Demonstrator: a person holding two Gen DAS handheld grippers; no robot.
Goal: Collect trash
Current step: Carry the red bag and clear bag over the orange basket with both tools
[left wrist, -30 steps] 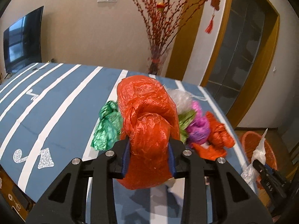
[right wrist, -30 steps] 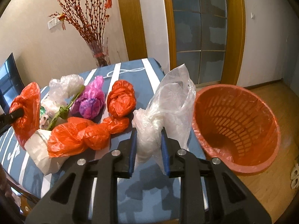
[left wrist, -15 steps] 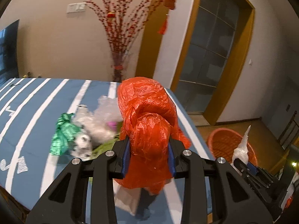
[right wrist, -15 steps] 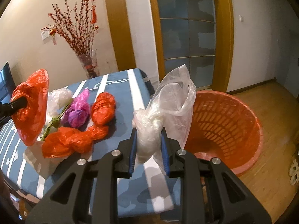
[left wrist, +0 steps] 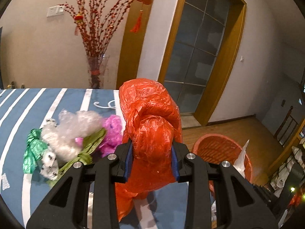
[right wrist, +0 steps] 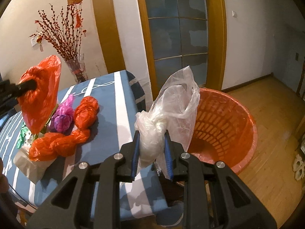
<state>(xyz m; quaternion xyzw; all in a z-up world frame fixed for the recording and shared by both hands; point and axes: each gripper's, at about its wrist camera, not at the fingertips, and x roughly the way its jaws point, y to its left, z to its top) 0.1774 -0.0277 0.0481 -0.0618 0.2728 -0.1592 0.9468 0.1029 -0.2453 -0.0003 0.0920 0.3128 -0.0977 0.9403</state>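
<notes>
**2 bags in hand, basket just off the table edge**

My left gripper [left wrist: 152,161] is clamped on a crumpled orange bag [left wrist: 150,126], held up above the blue striped table [left wrist: 57,103]. My right gripper [right wrist: 152,149] is squeezed tight on a clear bag [right wrist: 171,106], whose loose top flares up past the fingers. The orange basket [right wrist: 238,126] stands on the wood floor [right wrist: 270,103] just beyond the table's right end, its mouth tilted toward me.

I judge the step in hand to be carrying both bags over to the basket. The clear bag is nearer, so I would bring it over the rim first and let go only once the whole bundle hangs inside the mouth; thin plastic drifts and can catch on the rim. Then the orange bag follows by the same path, kept high enough to pass over the pile.

More trash waits on the table: 2 orange bundles [right wrist: 63,143], a purple bag [right wrist: 63,119], a green bag [left wrist: 33,152] and white wrapping [left wrist: 64,131].
</notes>
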